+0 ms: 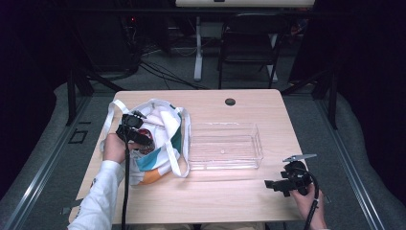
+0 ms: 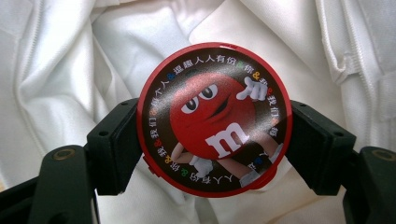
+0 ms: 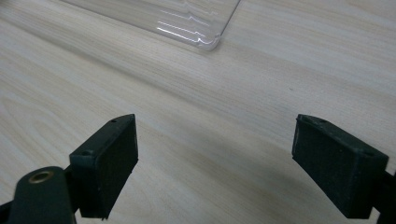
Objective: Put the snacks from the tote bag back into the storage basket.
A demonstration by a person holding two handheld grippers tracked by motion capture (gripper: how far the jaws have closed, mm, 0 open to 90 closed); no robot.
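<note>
My left gripper (image 2: 214, 140) is shut on a round red candy tin (image 2: 214, 119) whose lid carries a red cartoon candy figure. Both black pads press on the tin's rim, above the white lining of a tote bag (image 2: 116, 46). In the high view the left gripper (image 1: 140, 135) sits over the mouth of the white tote bag (image 1: 160, 143) at the table's left, with a bit of the red tin (image 1: 147, 142) showing. My right gripper (image 3: 215, 163) stands open above bare wood. In the high view this right gripper (image 1: 276, 184) hovers near the front right corner.
A clear plastic tray (image 1: 225, 145) lies in the middle of the light wooden table (image 1: 210, 196); its corner (image 3: 205, 37) shows in the right gripper view. The bag's straps (image 1: 109, 117) trail toward the left edge. A black chair (image 1: 249, 43) stands behind the table.
</note>
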